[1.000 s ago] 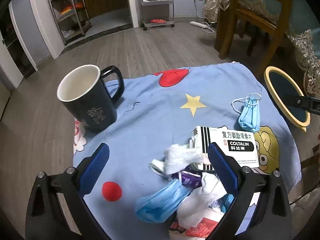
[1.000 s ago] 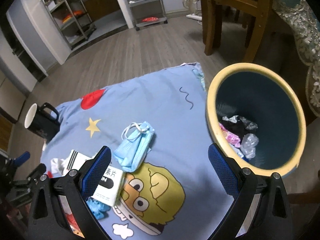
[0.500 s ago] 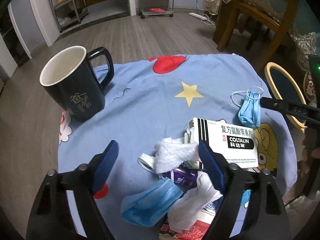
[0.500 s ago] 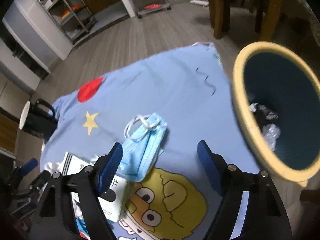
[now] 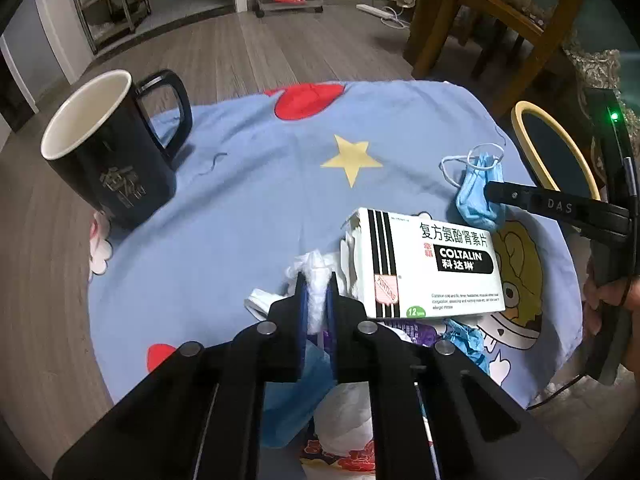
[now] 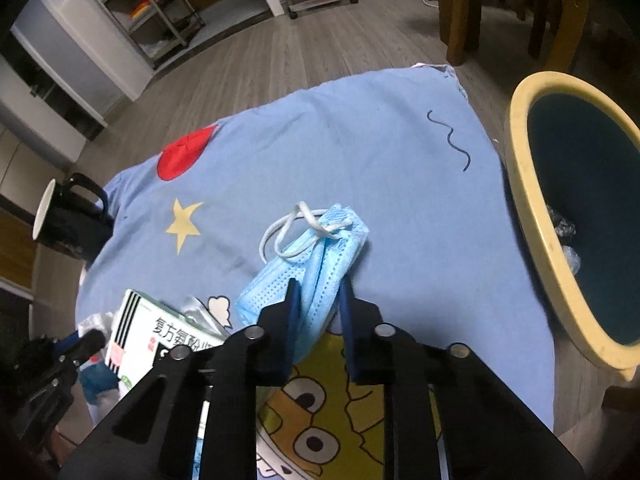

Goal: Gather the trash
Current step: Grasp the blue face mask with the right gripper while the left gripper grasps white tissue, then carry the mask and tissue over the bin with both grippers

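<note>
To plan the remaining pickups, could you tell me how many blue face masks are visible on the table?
2. One folded mask lies near the bin, pinched by the right gripper. Another sits in the trash pile under the left gripper. A blue scrap beside the medicine box might be a third.

On the table cloth (image 5: 248, 184) a mug (image 5: 108, 152) is placed at the far left. A medicine box (image 5: 432, 268) is laid near the middle, with a crumpled tissue (image 5: 316, 276) just to its left. A face mask (image 6: 312, 264) is found behind the box, and a bin (image 6: 576, 220) is placed beside the table, at the right.
</note>
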`<control>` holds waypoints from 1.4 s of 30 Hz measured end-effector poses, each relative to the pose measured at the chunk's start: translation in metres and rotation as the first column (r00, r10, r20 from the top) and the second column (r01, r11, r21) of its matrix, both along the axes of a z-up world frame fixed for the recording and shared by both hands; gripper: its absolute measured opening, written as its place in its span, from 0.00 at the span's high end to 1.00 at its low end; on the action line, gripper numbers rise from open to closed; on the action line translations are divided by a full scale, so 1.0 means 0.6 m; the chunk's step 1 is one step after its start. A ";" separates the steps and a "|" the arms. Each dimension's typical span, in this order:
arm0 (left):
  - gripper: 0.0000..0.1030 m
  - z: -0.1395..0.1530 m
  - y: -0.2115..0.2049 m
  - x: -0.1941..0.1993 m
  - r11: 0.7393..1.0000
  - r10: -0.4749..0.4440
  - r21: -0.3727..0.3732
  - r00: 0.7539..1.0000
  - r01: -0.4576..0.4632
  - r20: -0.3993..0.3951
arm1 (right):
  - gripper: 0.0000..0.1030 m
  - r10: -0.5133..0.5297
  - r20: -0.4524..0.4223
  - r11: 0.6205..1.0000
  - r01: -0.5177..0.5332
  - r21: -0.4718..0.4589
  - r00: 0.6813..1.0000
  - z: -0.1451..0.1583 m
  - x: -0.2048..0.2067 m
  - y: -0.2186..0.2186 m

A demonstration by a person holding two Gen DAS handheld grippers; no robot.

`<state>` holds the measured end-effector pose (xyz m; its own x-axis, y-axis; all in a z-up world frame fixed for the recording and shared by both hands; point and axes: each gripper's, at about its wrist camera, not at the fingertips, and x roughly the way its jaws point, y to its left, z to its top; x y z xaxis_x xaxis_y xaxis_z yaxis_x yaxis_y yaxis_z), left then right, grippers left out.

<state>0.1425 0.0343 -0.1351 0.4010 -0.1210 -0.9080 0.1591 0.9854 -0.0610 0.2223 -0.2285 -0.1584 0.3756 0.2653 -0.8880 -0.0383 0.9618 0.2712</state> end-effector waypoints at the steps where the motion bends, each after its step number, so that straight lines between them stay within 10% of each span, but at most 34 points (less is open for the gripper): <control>1: 0.93 0.003 0.001 0.000 1.000 0.006 0.006 1.000 -0.006 0.008 | 0.84 0.000 0.003 1.000 0.000 0.003 1.000 0.001 0.000 -0.002; 17: 0.93 0.141 -0.035 -0.019 0.999 -0.032 0.030 0.960 0.024 0.280 | 0.87 -0.036 0.118 0.999 0.033 0.030 0.992 0.092 -0.037 -0.035; 42: 0.93 0.200 -0.124 -0.035 0.984 -0.167 0.012 0.912 0.176 0.375 | 0.87 0.014 0.343 0.998 0.007 -0.058 0.939 0.302 -0.124 -0.162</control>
<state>0.1214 -0.0403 -0.0154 0.6814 -0.2361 -0.6928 0.3409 0.9400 0.0150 0.1477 -0.3256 0.0229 0.6594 0.2192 -0.7192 -0.1224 0.9751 0.1850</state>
